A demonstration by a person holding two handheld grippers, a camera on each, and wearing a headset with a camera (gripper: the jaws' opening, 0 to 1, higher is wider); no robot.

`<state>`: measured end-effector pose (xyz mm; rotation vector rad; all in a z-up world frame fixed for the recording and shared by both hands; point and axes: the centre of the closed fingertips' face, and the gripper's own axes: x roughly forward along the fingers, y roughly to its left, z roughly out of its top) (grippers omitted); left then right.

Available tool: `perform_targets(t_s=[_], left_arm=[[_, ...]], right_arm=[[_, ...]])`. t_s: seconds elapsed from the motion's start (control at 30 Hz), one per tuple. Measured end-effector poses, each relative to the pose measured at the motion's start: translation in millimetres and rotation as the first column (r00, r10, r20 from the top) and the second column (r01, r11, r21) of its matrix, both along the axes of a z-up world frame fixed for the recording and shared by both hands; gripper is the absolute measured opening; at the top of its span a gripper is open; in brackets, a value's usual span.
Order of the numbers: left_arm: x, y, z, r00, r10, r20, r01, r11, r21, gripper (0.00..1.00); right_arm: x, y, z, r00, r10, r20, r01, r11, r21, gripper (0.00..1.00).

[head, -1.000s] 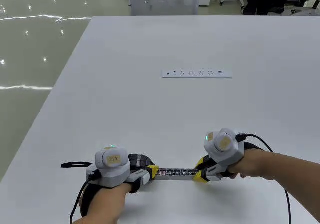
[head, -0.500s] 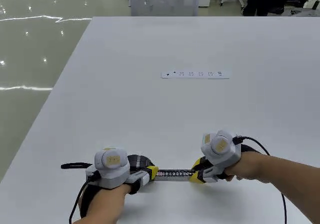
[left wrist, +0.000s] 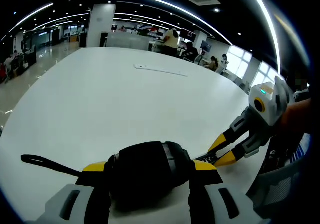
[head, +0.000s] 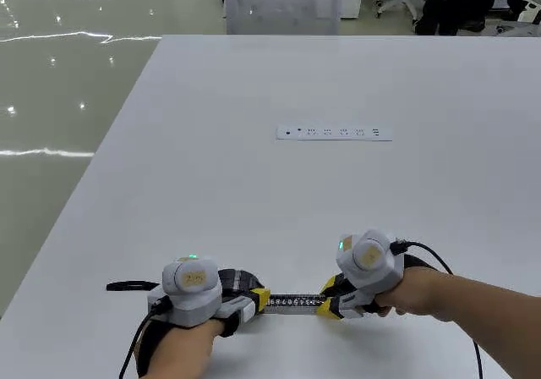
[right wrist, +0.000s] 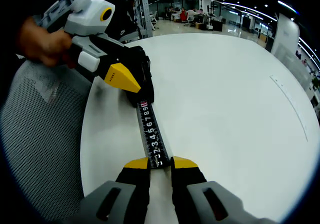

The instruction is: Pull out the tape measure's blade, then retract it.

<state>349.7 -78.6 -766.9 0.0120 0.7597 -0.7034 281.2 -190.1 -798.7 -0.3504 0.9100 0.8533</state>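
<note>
Placement: tape measure (head: 239, 279) is lying near the front edge of the surface (head: 279, 201), its black case clenched between the jaws of the left tool (head: 254, 299).
Reach: a short, dark blade (head: 294, 299) is stretching across to the right tool (head: 328, 305), which is pinching its tip.
Trailing: a black strap (head: 127, 285) is lying beside the case, on the side away from the right tool.
Right gripper view: white numerals on the blade (right wrist: 150, 134) are showing clearly, while the head view is blurring them.

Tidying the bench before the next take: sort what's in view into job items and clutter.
Job in hand: black rounded tape measure case, held by the left gripper; dark numbered blade, pinched by the right gripper.
Lying about: long white power strip; grey chair back past the white table.
</note>
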Motion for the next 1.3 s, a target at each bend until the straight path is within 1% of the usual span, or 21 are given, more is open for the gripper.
perform_targets(t_s=[0.17,0.43,0.5,1.07,1.3], left_arm=[[-0.1,0.3,0.3,1.0,0.002,0.0,-0.002,1.0,-0.002,0.6],[-0.4,0.4,-0.1,1.0,0.001,-0.001,-0.001,1.0,-0.006,0.6],[-0.3,0.3,-0.3,1.0,0.001,-0.002,-0.001,1.0,-0.006,0.6],[0.4,0.4,-0.6,1.0,0.001,-0.003,-0.001,1.0,-0.005,0.6],[0.5,0.3,-0.4,1.0,0.0,-0.002,0.0,1.0,-0.006,0.6]], right_arm=[[1.4,2.4,0.1,1.0,-0.006,0.01,0.006,1.0,0.006,0.14],[5.3,15.3,0.4,1.0,0.001,0.022,-0.001,1.0,0.015,0.14],[5.4,18.1,2.4,1.0,0.003,0.028,-0.004,1.0,0.018,0.14],[9.4,25.9,2.8,0.999,0.015,0.034,-0.016,0.999,0.041,0.14],[10.6,28.4,3.2,0.999,0.008,0.033,-0.01,0.999,0.047,0.14]])
